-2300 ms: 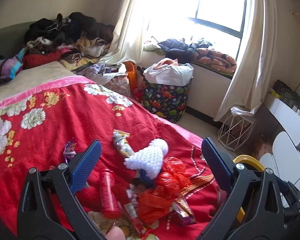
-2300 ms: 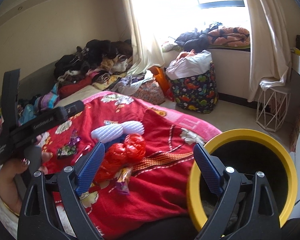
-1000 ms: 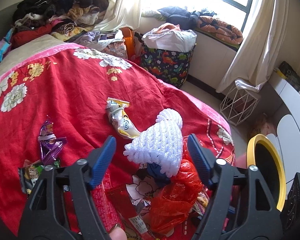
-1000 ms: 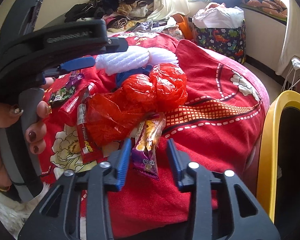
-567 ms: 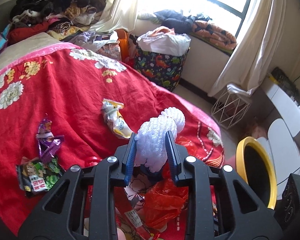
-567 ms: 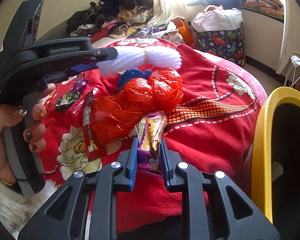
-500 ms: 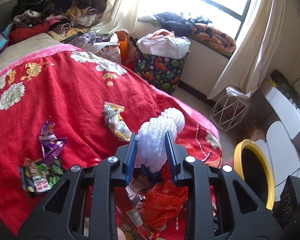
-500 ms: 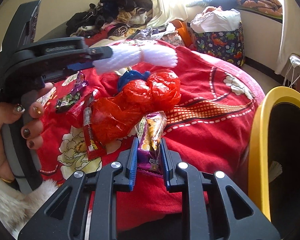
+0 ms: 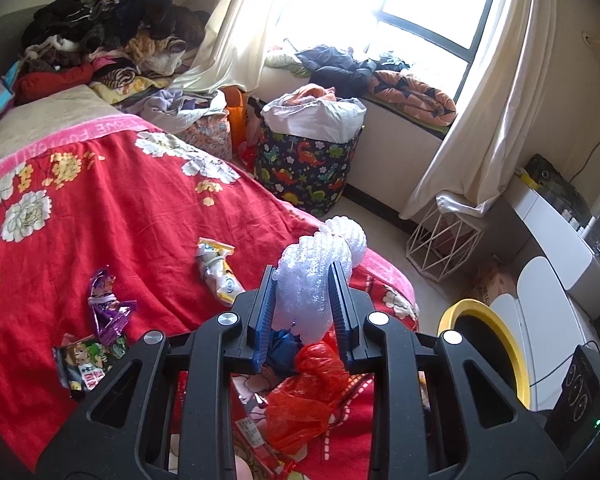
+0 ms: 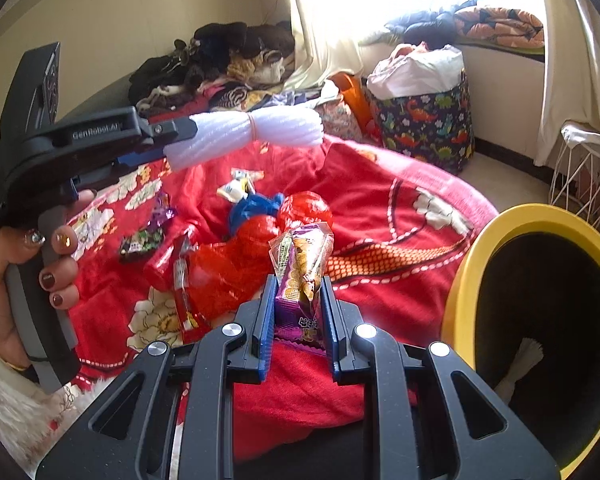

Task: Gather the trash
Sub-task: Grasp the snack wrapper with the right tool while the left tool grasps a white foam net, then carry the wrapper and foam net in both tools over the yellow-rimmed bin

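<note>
My left gripper [image 9: 302,280] is shut on a white foam net sleeve [image 9: 318,276] and holds it above the red bedspread [image 9: 100,216]; the sleeve also shows in the right wrist view [image 10: 252,130]. My right gripper [image 10: 298,290] is shut on a purple snack wrapper [image 10: 300,276], lifted off the bed. The yellow-rimmed black bin [image 10: 540,320] stands right of the bed and also shows in the left wrist view [image 9: 488,348]. A red plastic bag [image 9: 306,392], a blue scrap [image 10: 254,206], a yellow-white wrapper [image 9: 216,268], a purple wrapper [image 9: 108,308] and a green packet [image 9: 86,364] lie on the bed.
A dinosaur-print laundry basket [image 9: 306,160] stands by the window wall. A white wire stand [image 9: 440,240] is on the floor beyond the bed. Clothes [image 9: 112,40] are piled at the bed's far end. A white desk [image 9: 560,232] is at the right.
Both grippers closed from open: the left on the white foam sleeve, the right on the purple snack wrapper. Both have since lifted their items off the bed.
</note>
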`<state>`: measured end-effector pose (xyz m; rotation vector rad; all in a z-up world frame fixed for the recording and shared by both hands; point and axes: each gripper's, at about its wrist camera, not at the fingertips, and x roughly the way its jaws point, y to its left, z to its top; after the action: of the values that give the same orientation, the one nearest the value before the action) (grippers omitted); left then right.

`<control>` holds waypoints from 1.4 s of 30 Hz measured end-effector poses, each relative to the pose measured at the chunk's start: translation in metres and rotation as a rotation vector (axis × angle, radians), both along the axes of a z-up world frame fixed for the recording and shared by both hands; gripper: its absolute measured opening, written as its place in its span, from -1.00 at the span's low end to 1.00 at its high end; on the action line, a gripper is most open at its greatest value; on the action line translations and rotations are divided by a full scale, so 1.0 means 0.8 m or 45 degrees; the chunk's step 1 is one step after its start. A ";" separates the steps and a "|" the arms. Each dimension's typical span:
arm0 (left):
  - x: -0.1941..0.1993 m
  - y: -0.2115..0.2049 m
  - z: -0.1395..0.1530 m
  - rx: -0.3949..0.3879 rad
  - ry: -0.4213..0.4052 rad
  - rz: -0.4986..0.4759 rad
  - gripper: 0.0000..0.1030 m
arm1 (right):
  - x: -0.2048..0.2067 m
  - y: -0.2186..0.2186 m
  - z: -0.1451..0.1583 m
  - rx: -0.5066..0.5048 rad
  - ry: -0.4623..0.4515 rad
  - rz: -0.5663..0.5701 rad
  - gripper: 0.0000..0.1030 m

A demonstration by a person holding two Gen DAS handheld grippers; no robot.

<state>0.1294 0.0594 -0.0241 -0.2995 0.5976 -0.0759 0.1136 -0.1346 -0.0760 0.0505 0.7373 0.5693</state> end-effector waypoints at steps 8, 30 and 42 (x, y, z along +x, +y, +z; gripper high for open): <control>-0.005 -0.015 0.011 0.014 -0.028 -0.028 -0.61 | -0.003 -0.019 0.019 0.029 -0.052 -0.046 -0.61; -0.015 -0.053 0.026 0.039 -0.062 -0.131 -0.62 | -0.007 -0.077 0.044 0.083 -0.123 -0.200 -0.61; -0.020 -0.078 0.031 0.055 -0.071 -0.175 -0.62 | -0.007 -0.112 0.049 0.108 -0.128 -0.303 -0.61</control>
<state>0.1137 -0.0031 0.0006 -0.2138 0.5635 -0.2030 0.1078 -0.2242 -0.0371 0.1847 0.5986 0.3727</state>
